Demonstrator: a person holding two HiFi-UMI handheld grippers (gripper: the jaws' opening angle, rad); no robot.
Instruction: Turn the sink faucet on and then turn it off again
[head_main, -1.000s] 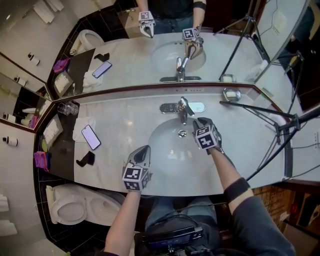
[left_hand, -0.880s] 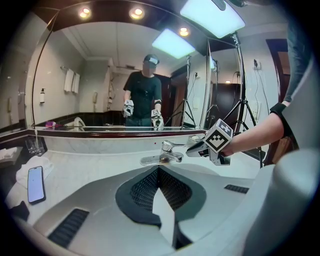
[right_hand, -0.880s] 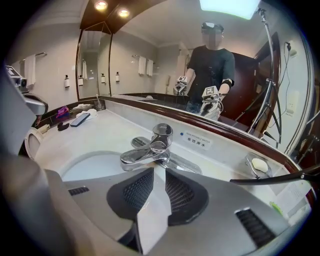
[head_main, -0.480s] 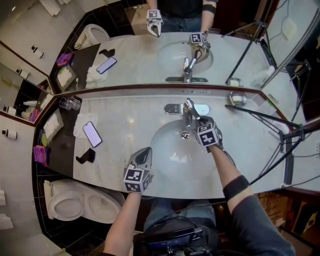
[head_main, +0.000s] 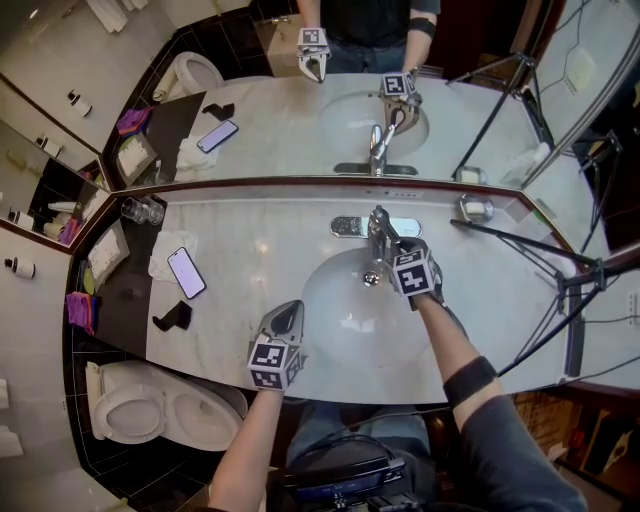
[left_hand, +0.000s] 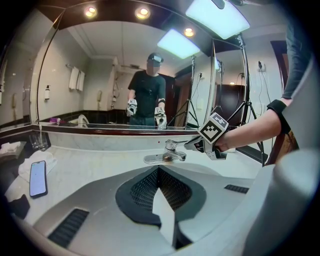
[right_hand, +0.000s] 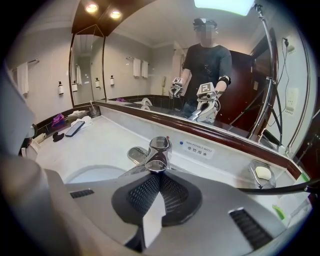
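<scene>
The chrome faucet (head_main: 377, 226) stands on its plate behind the white sink basin (head_main: 345, 320). My right gripper (head_main: 386, 241) is shut, and its tips rest against the front end of the faucet's lever (right_hand: 158, 151), just below it. Nothing shows between the closed jaws of the right gripper (right_hand: 156, 176). No water shows at the spout. My left gripper (head_main: 290, 309) hangs over the basin's near left rim, shut and empty, well apart from the faucet (left_hand: 170, 150). From the left gripper (left_hand: 159, 168), the right gripper (left_hand: 190, 146) shows at the lever.
A phone (head_main: 186, 272) lies on a cloth at the counter's left, with glasses (head_main: 143, 210) behind it and a black object (head_main: 172, 318) in front. A soap dish (head_main: 477, 209) and a tripod leg (head_main: 520, 232) are at the right. The mirror runs along the back.
My right gripper has moved from over the basin up to the faucet lever and its jaws have closed. The left gripper has stayed in place.
</scene>
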